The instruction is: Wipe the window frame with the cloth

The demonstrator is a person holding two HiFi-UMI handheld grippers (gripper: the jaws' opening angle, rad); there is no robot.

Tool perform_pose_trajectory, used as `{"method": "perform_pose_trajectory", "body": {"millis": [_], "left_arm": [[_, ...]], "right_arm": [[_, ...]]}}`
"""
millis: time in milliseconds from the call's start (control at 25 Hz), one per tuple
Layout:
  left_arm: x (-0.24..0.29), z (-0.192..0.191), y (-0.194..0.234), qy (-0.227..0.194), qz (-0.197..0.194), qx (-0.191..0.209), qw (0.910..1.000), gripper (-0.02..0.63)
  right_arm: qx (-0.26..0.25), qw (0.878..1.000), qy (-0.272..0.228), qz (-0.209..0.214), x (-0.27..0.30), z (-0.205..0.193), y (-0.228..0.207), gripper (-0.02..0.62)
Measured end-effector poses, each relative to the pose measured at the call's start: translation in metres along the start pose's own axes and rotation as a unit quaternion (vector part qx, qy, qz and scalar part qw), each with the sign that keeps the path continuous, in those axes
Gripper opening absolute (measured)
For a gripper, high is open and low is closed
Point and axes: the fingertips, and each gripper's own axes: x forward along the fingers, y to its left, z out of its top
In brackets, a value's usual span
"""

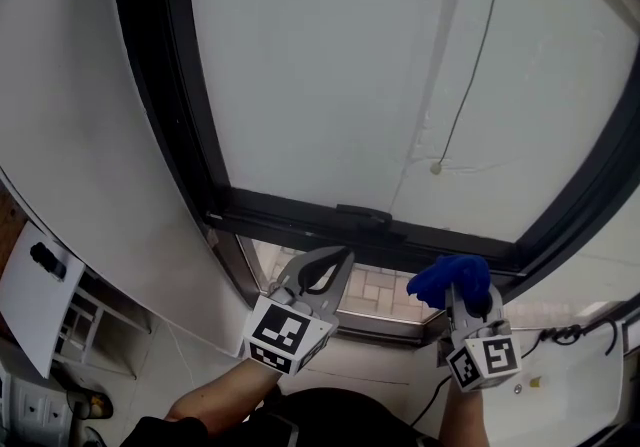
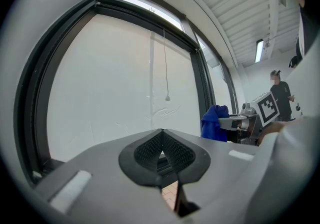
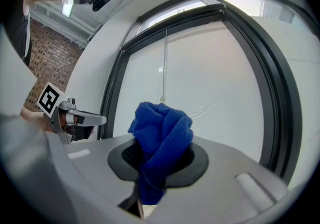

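Jaws of the right gripper (image 1: pixel 458 291) clamp a bunched blue cloth (image 1: pixel 450 277), raised near the window frame (image 1: pixel 300 210) at its bottom edge; the left gripper (image 1: pixel 338 261), alongside, is pinched closed, empty.

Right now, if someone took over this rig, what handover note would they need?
Left gripper: jaws shut, empty, held below the bottom rail.
Right gripper: jaws shut on the blue cloth, which is bunched above them.
Window frame: dark, ahead of both grippers; the cloth appears short of it.
Done: cloth in grip.
Left: bring the cloth to the frame and wipe it.
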Motion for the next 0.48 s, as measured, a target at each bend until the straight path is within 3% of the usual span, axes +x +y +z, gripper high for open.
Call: {"method": "perform_pose_trajectory", "body": {"millis": [480], "left_arm": [[-0.0031, 0.0002, 0.0046, 0.001, 0.011, 0.014, 0.9998, -0.008]], "right_arm": [[0.004, 1.0, 0.004, -0.005, -0.0011, -0.0039, 0.0014, 0.074]]}}
